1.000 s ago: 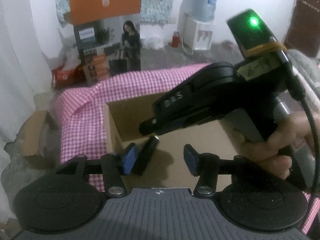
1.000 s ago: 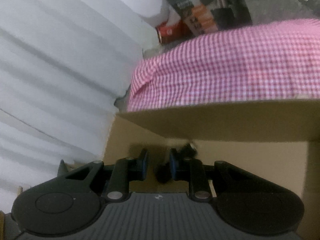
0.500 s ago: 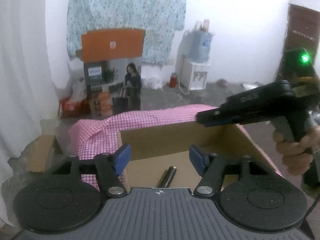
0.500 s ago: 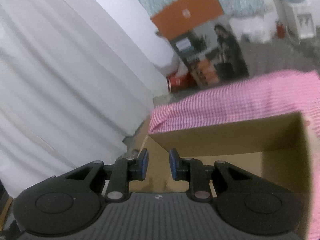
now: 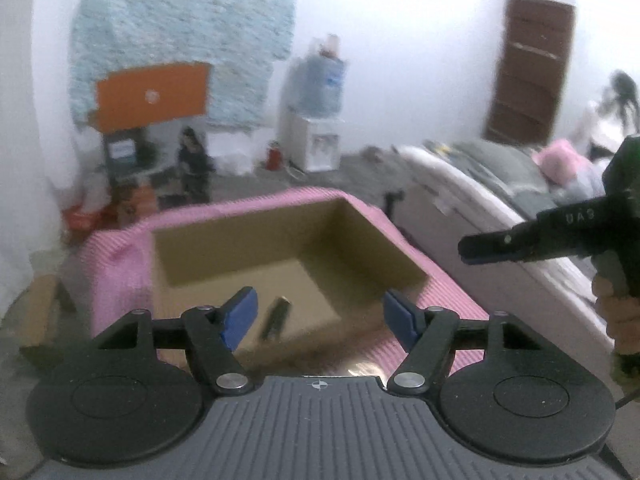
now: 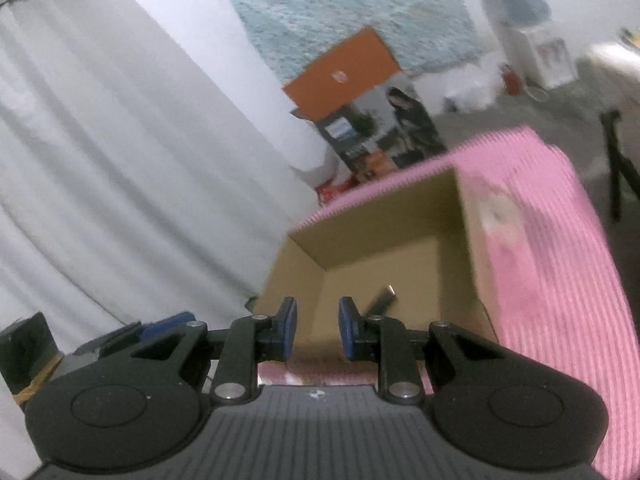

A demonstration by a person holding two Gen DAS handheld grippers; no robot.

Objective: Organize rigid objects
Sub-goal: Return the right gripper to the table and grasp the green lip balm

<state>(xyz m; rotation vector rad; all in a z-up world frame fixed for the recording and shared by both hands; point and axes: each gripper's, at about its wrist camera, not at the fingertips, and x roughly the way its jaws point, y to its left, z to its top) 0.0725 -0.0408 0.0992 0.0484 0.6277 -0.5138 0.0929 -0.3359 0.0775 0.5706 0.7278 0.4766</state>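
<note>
Both empty, L gripper wide, R gripper narrow; risk: a low swing clips box rim at 12, jolting pen.

Each black tool has blue finger pads, silver screws and a ribbed grey body.

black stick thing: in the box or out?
In. The black stick lies flat on the cardboard box floor, apart from both grippers.
</note>
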